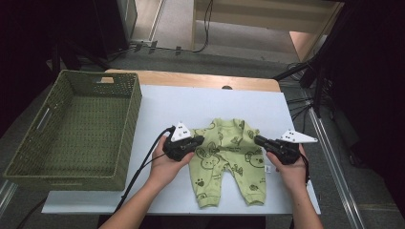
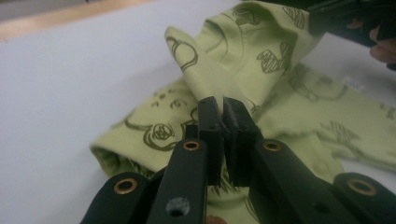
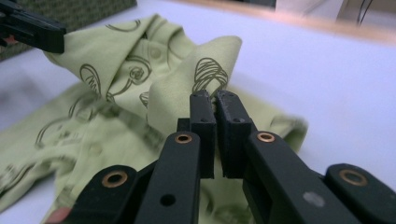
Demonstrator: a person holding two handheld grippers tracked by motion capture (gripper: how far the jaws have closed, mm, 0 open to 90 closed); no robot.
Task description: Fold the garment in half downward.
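A green baby romper lies on the white surface, right of a woven basket. Each hand-held gripper, left and right, pinches a sleeve, apparently to fold it inward.

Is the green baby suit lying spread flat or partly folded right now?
Partly folded. The baby suit has its legs flat on the table, while the left gripper and right gripper pinch its top, folded over.

The high view looks forward and down over the whole bench. Both gripper views sit low and close, facing inward, sharing the green baby suit.
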